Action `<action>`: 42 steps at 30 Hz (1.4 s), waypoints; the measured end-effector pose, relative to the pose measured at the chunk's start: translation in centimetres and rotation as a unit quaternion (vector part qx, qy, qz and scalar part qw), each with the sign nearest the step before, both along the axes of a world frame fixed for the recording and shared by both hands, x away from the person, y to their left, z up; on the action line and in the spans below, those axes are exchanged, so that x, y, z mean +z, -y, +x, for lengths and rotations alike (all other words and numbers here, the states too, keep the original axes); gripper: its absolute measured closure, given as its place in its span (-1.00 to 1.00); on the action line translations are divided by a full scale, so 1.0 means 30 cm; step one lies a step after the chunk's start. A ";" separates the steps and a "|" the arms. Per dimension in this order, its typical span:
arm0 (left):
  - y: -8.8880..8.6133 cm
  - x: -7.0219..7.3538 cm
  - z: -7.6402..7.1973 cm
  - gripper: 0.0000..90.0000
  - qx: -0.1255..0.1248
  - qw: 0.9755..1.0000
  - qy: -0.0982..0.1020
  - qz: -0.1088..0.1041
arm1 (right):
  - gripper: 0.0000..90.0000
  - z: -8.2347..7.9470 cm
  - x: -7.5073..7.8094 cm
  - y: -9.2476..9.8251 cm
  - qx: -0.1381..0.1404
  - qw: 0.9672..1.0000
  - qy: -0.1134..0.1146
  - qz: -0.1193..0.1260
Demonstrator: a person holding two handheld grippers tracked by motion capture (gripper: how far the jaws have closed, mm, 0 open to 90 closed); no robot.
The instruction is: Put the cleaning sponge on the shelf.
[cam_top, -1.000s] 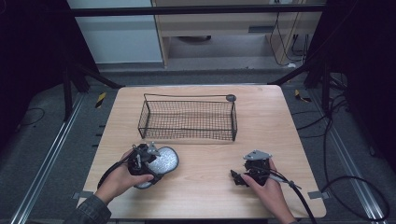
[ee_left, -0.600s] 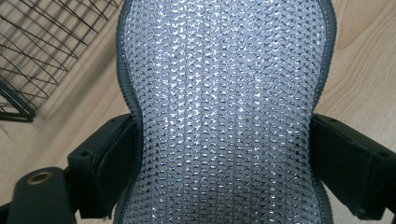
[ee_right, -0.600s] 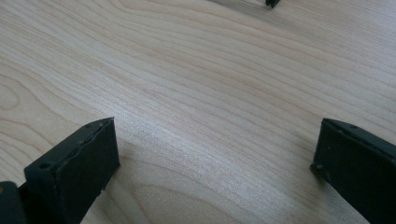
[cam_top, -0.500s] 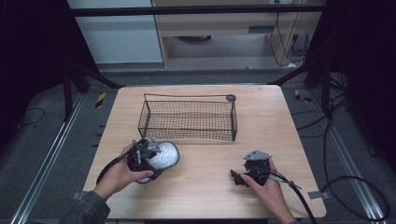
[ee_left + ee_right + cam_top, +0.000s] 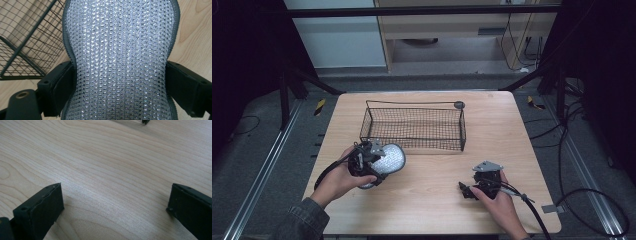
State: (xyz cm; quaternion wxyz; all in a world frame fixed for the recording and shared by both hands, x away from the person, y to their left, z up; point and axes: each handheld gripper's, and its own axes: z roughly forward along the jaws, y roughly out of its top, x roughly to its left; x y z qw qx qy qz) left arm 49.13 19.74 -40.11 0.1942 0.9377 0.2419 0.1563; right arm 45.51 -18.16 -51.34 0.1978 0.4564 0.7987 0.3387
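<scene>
- Left tongs (image 5: 374,159) have carried the silver mesh pad (image 5: 388,159) right, nearer the wire basket (image 5: 413,126), clamped on it.
- Right tongs (image 5: 468,190) rest released on the bench (image 5: 507,130).

A wire basket (image 5: 413,125) is set toward the back of the desk (image 5: 512,130). A mesh pad (image 5: 389,159) is held before its left end by the left gripper (image 5: 362,162); the right gripper (image 5: 479,184) is placed at front right.

Left gripper (image 5: 371,161) is raised and clamped shut, while right gripper (image 5: 468,190) rests low, jaws spread.
</scene>
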 end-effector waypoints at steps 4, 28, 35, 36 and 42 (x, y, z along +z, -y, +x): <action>0.003 0.027 0.008 -0.73 -0.003 1.000 0.008 0.004 | -0.99 0.000 0.000 0.000 0.000 1.000 0.000 0.000; 0.010 0.138 0.087 -0.72 -0.015 0.998 0.050 0.042 | -0.99 0.000 0.000 0.000 0.000 1.000 0.000 0.000; 0.025 0.172 0.126 -0.72 -0.024 0.995 0.062 0.071 | -0.99 0.000 0.000 0.000 0.000 1.000 0.001 0.000; 0.025 0.172 0.126 -0.72 -0.024 0.995 0.062 0.071 | -0.99 0.000 0.000 -0.001 -0.001 1.000 0.001 0.000; 0.039 0.198 0.162 -0.72 -0.027 0.994 0.071 0.075 | -0.99 0.000 0.000 -0.001 -0.001 1.000 0.000 0.001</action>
